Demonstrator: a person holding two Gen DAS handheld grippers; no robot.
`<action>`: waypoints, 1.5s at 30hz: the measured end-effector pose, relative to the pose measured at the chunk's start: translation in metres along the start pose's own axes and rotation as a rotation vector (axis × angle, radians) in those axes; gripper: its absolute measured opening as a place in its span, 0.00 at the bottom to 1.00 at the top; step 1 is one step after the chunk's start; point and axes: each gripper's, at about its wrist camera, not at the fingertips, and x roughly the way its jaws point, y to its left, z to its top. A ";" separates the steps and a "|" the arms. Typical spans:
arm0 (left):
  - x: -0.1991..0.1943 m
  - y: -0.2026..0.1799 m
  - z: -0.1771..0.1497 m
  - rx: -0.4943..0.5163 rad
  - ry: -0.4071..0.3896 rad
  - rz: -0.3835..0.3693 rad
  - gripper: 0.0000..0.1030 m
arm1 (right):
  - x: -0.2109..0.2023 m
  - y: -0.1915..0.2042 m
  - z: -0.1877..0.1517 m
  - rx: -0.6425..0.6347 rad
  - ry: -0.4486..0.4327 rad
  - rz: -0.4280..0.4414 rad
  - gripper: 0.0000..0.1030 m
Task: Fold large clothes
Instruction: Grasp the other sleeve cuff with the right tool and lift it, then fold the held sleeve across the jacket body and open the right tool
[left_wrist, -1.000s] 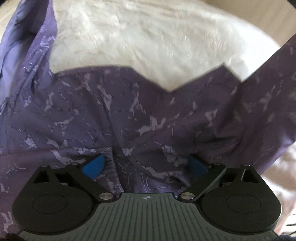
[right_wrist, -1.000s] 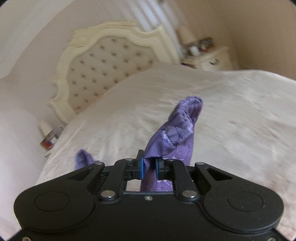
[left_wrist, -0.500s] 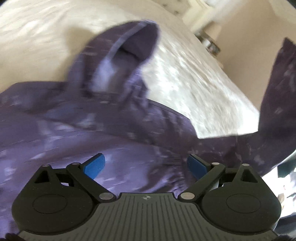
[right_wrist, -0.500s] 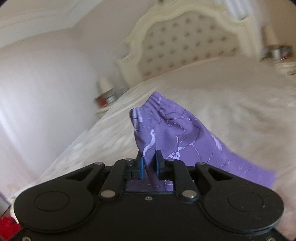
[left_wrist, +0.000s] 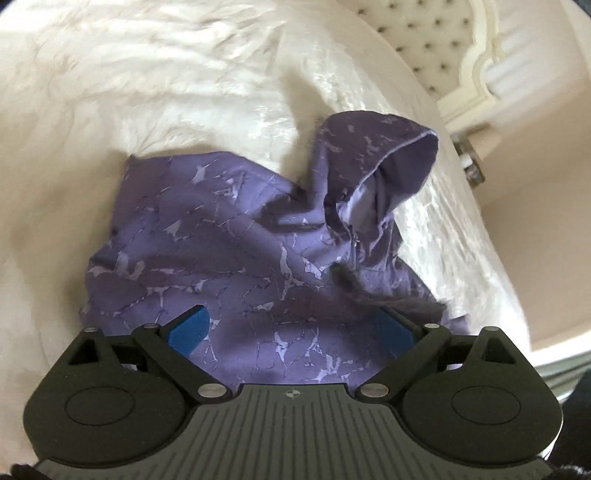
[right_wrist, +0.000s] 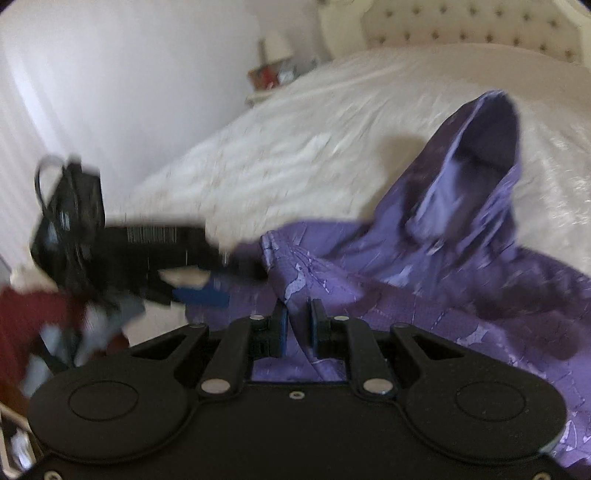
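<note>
Although the purple jacket (left_wrist: 229, 240) is down on the bed (left_wrist: 166, 74), the folding looks barely begun: the body of the garment lies in a loose, creased heap near the foot of the white bedspread, the hood (left_wrist: 388, 162) stands up at its far right, open and hollow, and no clean edge or squared layer shows anywhere. By my reading the garment is only being laid out, so smoothing it flat, bringing in the sleeves and doubling the body are all left to do. The padded headboard (right_wrist: 461, 22) sits far beyond, with a small bedside table (right_wrist: 273, 77) at the far left in the right wrist view.

The left claw (left_wrist: 291, 326) tilts down over the near part of the jacket, its blue pads spread wide with cloth lying under and between them but nothing pinched. From the right wrist view it shows as a dark blurred shape (right_wrist: 207, 284) reaching in from the left toward the jacket's edge.

The right claw (right_wrist: 297, 319) also tips down, nearly closed, with a ridge of purple cloth rising through the narrow gap between its pads; it appears to pinch that fold.
</note>
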 end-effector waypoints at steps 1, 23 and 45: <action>0.000 0.005 0.000 -0.018 0.006 -0.017 0.95 | 0.004 0.005 -0.005 -0.016 0.015 -0.002 0.20; 0.017 -0.043 -0.014 0.235 0.029 -0.016 0.12 | 0.010 0.039 -0.037 -0.173 0.122 -0.018 0.62; 0.045 -0.020 -0.023 0.315 0.089 0.354 0.25 | -0.051 -0.148 -0.100 0.263 0.247 -0.221 0.65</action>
